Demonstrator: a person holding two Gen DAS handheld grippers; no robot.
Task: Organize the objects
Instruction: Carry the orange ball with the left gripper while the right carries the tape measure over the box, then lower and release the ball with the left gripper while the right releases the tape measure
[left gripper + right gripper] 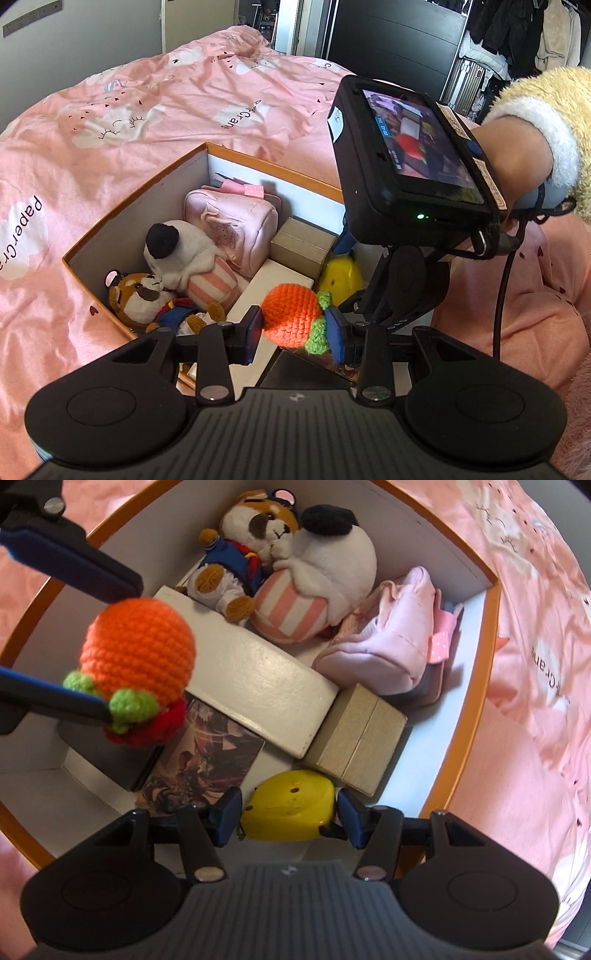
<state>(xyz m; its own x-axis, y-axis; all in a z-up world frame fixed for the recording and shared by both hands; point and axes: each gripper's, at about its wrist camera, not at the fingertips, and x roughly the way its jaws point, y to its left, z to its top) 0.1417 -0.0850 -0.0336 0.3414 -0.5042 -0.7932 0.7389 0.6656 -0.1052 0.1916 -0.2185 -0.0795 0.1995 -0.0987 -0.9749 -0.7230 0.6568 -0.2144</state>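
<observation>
The pink bedspread (192,96) carries an orange-rimmed box (147,173), and both grippers hang over the end of it nearest the person, each already carrying something. Most of the floor is taken: a white plush with a black cap (332,554) and a brown plush dog (251,535) fill the far corner, a pink pouch (391,642) lies against the right wall, a long white box (258,675) runs slantwise across the middle, and a beige box (358,738) sits touching its lower end. A picture card (203,760) and a dark case (110,760) cover the near-left floor. The left gripper (293,332) is clamped on an orange crochet toy (291,317), whose long axis runs across the jaws with its green leaves (319,332) against the right-hand pad; in the right wrist view the toy hangs above the dark case, just over a red crochet piece (162,731). The right gripper (288,818) points steeply down and grasps a yellow plastic object (288,808) across its width, low in the near-right gap beside the beige box. I judge the move ahead to be straight down for each: the yellow piece has bare white floor only toward the right wall (472,664), a narrow strip, while the orange toy has no free floor beneath it and would have to rest on top of what lies there. The two grippers are close, so lowering together risks a knock.
</observation>
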